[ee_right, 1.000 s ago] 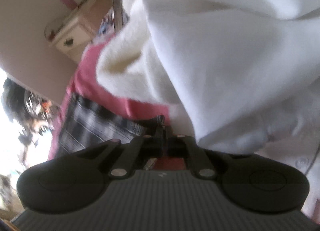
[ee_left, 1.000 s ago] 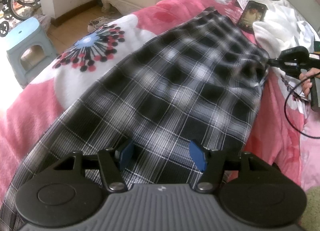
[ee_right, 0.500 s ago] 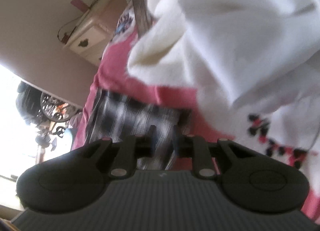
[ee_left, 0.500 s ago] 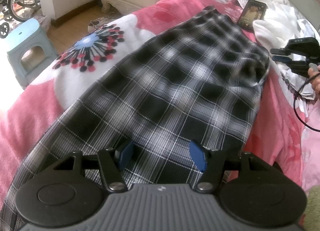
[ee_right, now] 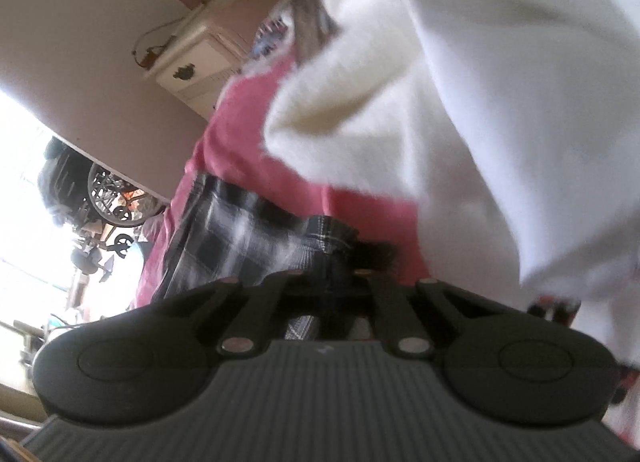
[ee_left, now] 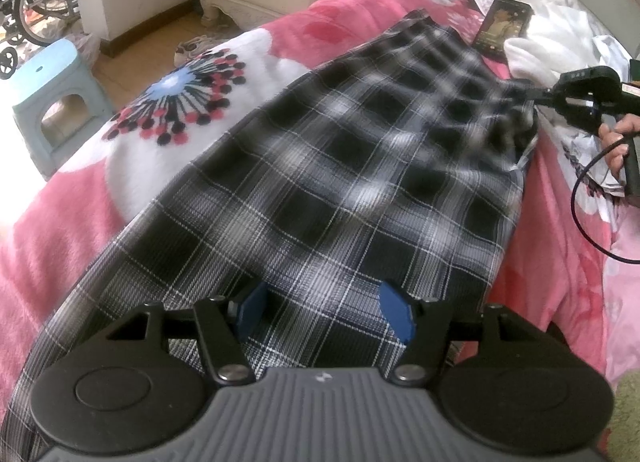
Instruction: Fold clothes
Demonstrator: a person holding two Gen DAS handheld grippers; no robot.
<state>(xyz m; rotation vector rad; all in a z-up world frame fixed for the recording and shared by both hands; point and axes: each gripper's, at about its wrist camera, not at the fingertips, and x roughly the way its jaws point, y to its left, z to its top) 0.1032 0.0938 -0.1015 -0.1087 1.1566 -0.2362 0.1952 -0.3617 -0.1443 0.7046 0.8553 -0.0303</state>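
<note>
One plaid garment point(ee_left: 360, 166) — left tool point(ee_left: 324, 310) open over it; right tool point(ee_right: 332, 282) pinching its edge.

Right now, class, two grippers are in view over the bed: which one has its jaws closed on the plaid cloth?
The right gripper, held by a hand, pinches the plaid cloth's far edge. The left gripper has blue pads apart.

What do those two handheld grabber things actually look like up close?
Each is black plastic with a grey ribbed body and two round black discs at the base. On the left gripper jointed black arms with silver pivot pins end in blue pads. The right gripper has the same black build, a handle gripped by a hand, and a thin black cable looping from it.
</note>
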